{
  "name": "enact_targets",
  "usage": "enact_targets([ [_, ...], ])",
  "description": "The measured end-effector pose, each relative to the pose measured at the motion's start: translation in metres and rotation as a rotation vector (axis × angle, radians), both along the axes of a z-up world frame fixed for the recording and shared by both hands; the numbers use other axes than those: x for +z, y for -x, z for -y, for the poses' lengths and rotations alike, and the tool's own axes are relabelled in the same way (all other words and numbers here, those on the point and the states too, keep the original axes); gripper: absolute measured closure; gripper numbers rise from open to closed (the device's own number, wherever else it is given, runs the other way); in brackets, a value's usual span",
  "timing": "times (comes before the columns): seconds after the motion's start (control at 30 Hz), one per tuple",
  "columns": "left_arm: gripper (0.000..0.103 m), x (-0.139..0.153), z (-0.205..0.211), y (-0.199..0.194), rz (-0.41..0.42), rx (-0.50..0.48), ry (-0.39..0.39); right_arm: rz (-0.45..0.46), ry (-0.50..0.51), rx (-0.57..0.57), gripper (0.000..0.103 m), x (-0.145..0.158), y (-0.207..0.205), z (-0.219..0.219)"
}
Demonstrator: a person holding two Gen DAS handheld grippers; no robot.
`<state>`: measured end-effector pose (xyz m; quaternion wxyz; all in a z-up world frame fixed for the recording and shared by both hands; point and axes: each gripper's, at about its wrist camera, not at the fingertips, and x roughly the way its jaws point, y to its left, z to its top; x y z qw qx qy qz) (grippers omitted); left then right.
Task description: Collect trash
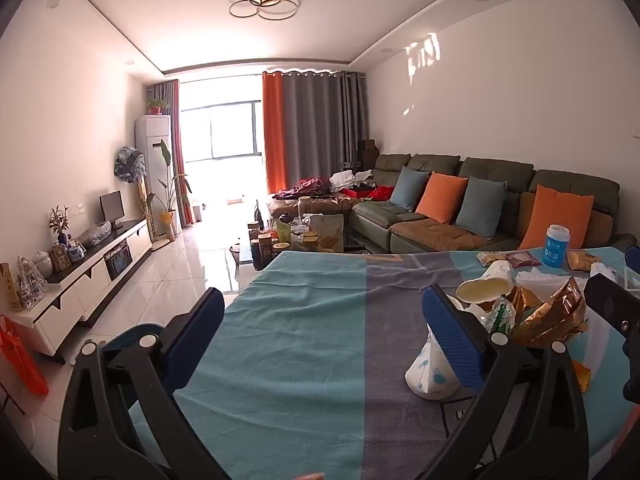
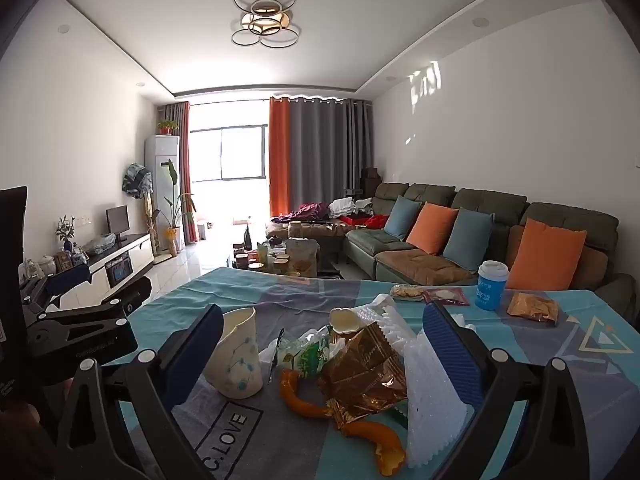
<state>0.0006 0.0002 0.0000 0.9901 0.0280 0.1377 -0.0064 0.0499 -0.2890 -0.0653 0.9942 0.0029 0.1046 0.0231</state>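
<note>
trash: crumpled gold foil wrapper [image 2: 362,364], orange peel [image 2: 298,394], dented white paper cup [image 2: 236,356], between fingers
right gripper [image 2: 324,354]: spread wide, holding nothing
left gripper [image 1: 324,334]: spread wide, empty

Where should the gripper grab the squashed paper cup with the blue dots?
Best guess: pinch the paper cup across its flattened rim, coming from above. The rim is creased narrow, so open jaws fit over it easily, while the base is rounder. The right gripper is open and close by; come in left of the gold wrapper to avoid snagging it.
</note>
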Motion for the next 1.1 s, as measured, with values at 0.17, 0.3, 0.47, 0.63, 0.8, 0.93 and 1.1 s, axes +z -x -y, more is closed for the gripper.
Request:
enact_targets([
  [0.17,0.005,0.001,-0.001,0.001,0.028,-0.014,-0.003,0.031,0.000,-0.009,0.007,0.001,0.007,-0.001],
  [0.3,0.005,0.003,-0.003,0.005,0.026,-0.016,0.010,0.010,0.003,-0.008,0.007,0.001,0.002,-0.001],
  [0.47,0.005,0.001,0.001,0.008,0.034,-0.012,0.024,0.018,-0.001,-0.005,0.007,0.002,0.005,0.001],
  [0.63,0.005,0.002,0.002,0.008,0.037,-0.014,0.027,0.018,-0.004,-0.008,0.007,0.002,0.005,0.000],
  [0.8,0.005,0.003,0.002,0.009,0.039,-0.014,0.033,0.021,-0.009,-0.006,0.007,0.003,0.008,0.000],
  [0.93,0.005,0.002,0.001,0.007,0.035,-0.015,0.040,0.019,-0.010,-0.002,0.007,0.003,0.006,-0.002],
  [1.1,0.005,0.002,0.003,0.006,0.037,-0.016,0.041,0.014,-0.014,-0.001,0.007,0.003,0.004,-0.002],
])
